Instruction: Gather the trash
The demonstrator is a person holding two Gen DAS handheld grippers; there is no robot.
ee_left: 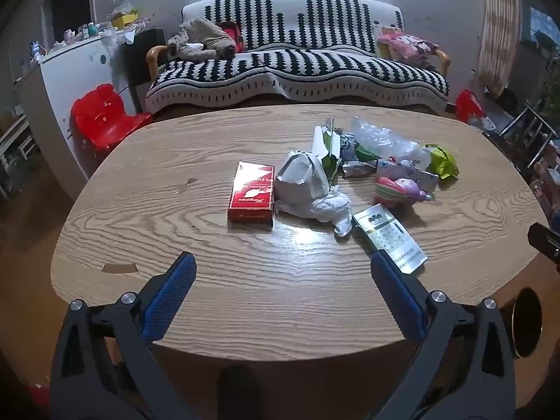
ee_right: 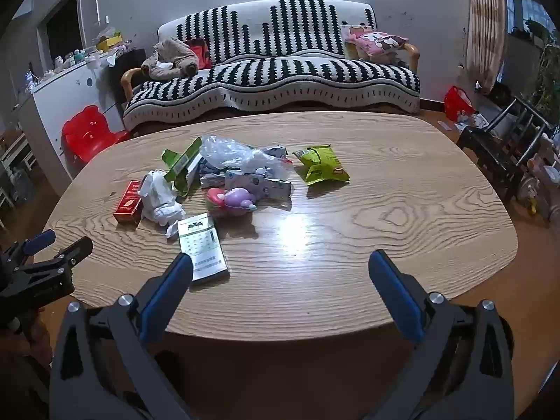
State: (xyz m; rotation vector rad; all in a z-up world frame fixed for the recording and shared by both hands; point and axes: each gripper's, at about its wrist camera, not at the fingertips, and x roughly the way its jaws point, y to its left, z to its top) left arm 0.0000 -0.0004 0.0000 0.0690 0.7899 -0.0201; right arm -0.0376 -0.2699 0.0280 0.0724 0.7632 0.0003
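Trash lies in a heap on the oval wooden table (ee_left: 175, 182) (ee_right: 402, 189): a red carton (ee_left: 251, 192) (ee_right: 128, 202), crumpled white paper (ee_left: 308, 189) (ee_right: 159, 197), a white-green carton (ee_left: 390, 238) (ee_right: 203, 245), a pink-purple toy (ee_left: 402, 189) (ee_right: 232, 200), a clear plastic bag (ee_left: 381, 140) (ee_right: 238, 152), a green snack bag (ee_left: 441, 161) (ee_right: 322, 168) and a green box (ee_right: 182, 164). My left gripper (ee_left: 281, 262) hangs open over the near edge, empty. My right gripper (ee_right: 280, 260) is open too, its left finger (ee_right: 175, 280) beside the white-green carton.
Behind the table stands a black-and-white striped sofa (ee_left: 297, 63) (ee_right: 273, 70) with cushions. A red child's chair (ee_left: 105, 119) (ee_right: 87, 131) and a white cabinet (ee_left: 70, 70) are at the left. A dark chair (ee_right: 504, 143) stands at the right. The left gripper (ee_right: 38, 269) shows in the right wrist view.
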